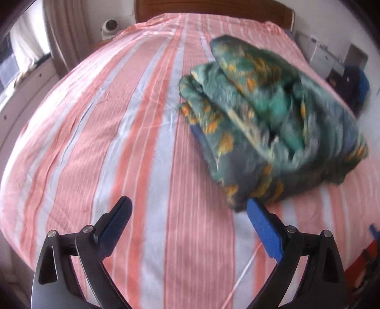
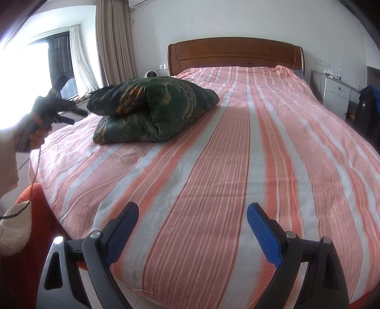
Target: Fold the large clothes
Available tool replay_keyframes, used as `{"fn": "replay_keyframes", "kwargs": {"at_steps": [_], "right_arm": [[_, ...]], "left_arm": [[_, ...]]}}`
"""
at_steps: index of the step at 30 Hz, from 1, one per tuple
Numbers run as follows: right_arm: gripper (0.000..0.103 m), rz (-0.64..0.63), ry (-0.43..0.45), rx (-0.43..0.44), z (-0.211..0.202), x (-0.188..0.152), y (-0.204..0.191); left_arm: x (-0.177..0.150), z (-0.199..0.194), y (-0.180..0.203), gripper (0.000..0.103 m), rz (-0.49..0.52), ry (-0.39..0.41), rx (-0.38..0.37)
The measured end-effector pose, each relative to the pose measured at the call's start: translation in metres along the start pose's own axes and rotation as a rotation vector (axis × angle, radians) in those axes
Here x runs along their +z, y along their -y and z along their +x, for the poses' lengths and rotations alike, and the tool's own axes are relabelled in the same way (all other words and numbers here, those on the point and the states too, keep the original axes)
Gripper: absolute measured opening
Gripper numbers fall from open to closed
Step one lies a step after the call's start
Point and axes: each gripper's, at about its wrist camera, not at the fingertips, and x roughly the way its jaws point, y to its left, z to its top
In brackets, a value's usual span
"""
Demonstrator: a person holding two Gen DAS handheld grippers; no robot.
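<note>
Both hand-held grippers, left (image 1: 188, 206) and right (image 2: 192, 212), are hanging spread, gripping nothing; the folded green garment (image 2: 152, 110) is lying near the bed's (image 2: 237, 166) left edge, risking slipping off if nudged

Room as I see it: bed (image 2: 237, 147) under a pink-and-white striped sheet; curved wooden headboard (image 2: 235, 53); bright window (image 2: 35, 71) on the left with beige curtain (image 2: 114, 47) and white sheer; white bedside cabinet (image 2: 337, 94) on the right; plain white walls (image 2: 237, 16).
</note>
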Motion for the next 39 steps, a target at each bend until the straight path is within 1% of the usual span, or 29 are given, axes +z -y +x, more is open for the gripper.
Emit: {"fn": "replay_keyframes", "kwargs": {"at_steps": [1,2,4,8,10,12,14,16,19,24,28,31,33,39], "right_arm": [[0.092,0.0,-0.01,0.002,0.003,-0.001,0.0],[0.092,0.0,-0.016,0.003,0.004,-0.002,0.0],[0.092,0.001,-0.026,-0.001,0.006,-0.003,0.0],[0.092,0.014,-0.045,-0.022,0.008,-0.004,0.003],[0.093,0.024,-0.055,-0.034,0.01,-0.005,0.005],[0.094,0.045,-0.063,-0.043,0.012,-0.006,0.009],[0.094,0.062,-0.074,-0.052,0.014,-0.006,0.012],[0.094,0.072,-0.097,-0.073,0.018,-0.007,0.014],[0.094,0.091,-0.124,-0.085,0.023,-0.009,0.017],[0.094,0.127,-0.155,-0.109,0.029,-0.011,0.023],[0.096,0.121,-0.172,-0.134,0.032,-0.014,0.023],[0.097,0.115,-0.174,-0.139,0.032,-0.014,0.022],[0.097,0.117,-0.176,-0.139,0.031,-0.014,0.022],[0.097,0.121,-0.182,-0.149,0.033,-0.014,0.021]], "left_arm": [[-0.012,0.004,0.004,0.098,0.044,-0.007,0.022],[-0.02,0.007,0.008,0.098,0.064,-0.013,0.032],[-0.033,0.014,0.015,0.098,0.075,-0.031,0.032],[-0.044,0.033,0.024,0.098,0.088,-0.074,0.016],[-0.05,0.044,0.031,0.101,0.119,-0.105,0.028],[-0.055,0.05,0.034,0.103,0.132,-0.119,0.034],[-0.057,0.051,0.034,0.103,0.113,-0.114,0.026],[-0.059,0.052,0.027,0.103,0.076,-0.117,-0.003],[-0.064,0.056,0.024,0.103,0.076,-0.092,-0.022],[-0.074,0.05,0.027,0.103,0.081,-0.047,-0.012],[-0.08,0.042,0.037,0.103,0.088,-0.043,0.023],[-0.081,0.042,0.039,0.103,0.081,-0.036,0.032],[-0.085,0.039,0.043,0.103,0.079,-0.032,0.038],[-0.085,0.04,0.038,0.103,0.074,-0.028,0.032]]}}
